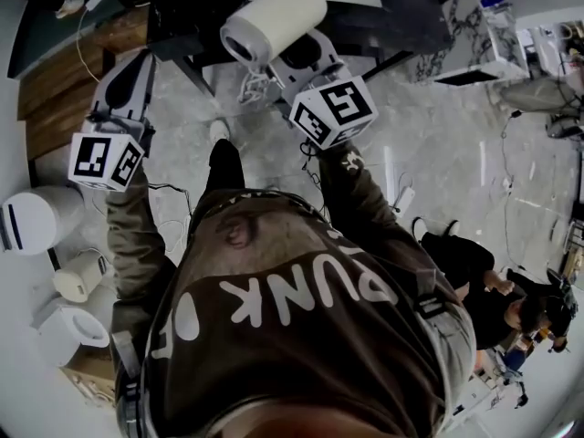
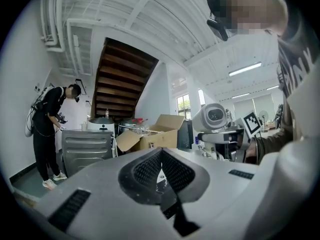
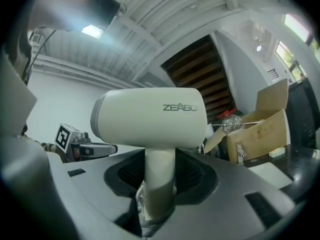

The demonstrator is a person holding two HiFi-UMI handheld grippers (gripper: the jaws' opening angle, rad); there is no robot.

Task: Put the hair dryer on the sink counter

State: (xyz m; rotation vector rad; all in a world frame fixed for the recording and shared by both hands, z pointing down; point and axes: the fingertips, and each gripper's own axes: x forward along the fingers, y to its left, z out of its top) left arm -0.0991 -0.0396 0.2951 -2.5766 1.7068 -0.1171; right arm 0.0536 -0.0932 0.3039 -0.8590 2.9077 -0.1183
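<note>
A white hair dryer with a short round barrel stands upright, its handle clamped between the jaws of my right gripper. In the head view the hair dryer is held up in front of the person, above the right gripper and its marker cube. My left gripper is raised at the left, shut with nothing in it; in its own view the left gripper has its pads meeting. From there the hair dryer shows to the right. I cannot make out a sink counter.
White kettles and appliances stand on a white surface at the head view's left edge. An open cardboard box, a metal cabinet and a dark staircase lie ahead. Another person stands far left. Cables lie on the grey floor.
</note>
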